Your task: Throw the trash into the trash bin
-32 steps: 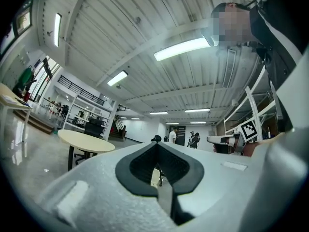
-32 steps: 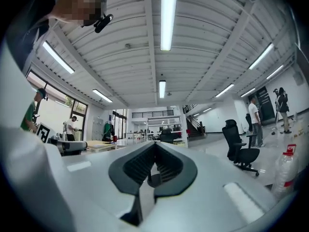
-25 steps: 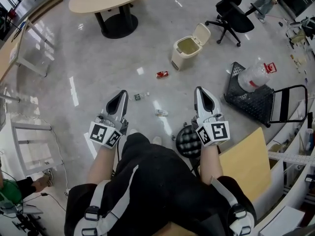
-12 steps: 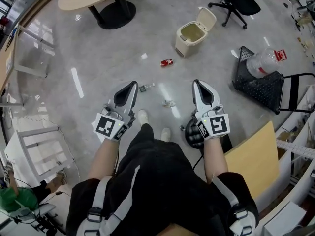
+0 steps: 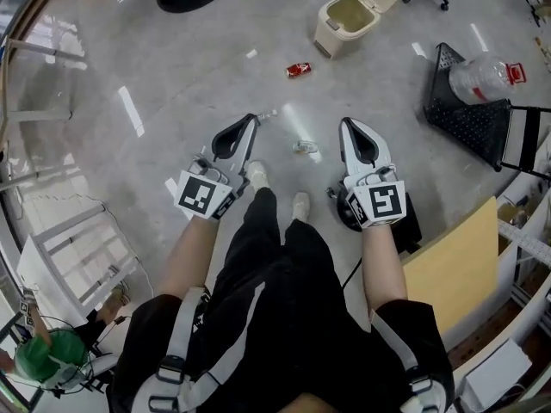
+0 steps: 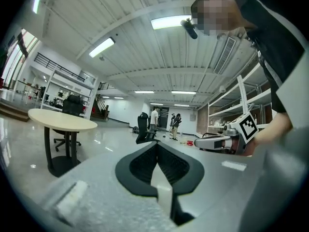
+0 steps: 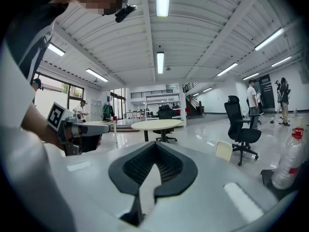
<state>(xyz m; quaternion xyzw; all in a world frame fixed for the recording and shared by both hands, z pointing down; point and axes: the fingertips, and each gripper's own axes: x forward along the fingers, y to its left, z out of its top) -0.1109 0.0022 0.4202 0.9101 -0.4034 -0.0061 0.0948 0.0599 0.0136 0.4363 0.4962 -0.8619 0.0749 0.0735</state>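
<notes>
Three bits of trash lay on the floor, none yet in the trash bin (image 5: 349,20), whose lid stood open. The red can (image 5: 299,70) sat just short of the bin. The small scrap (image 5: 265,114) was farther off, and the crumpled wrapper (image 5: 304,147) lay farthest from it.

The left tongs (image 5: 251,120) and right tongs (image 5: 346,127) were both clenched on nothing, well away from the bin.

Best play, I'd judge: open one pair before dropping low, pinch the wrapper across its bulk, and release only over the bin's mouth.

The count: one bin, three pieces of trash, two tongs.
</notes>
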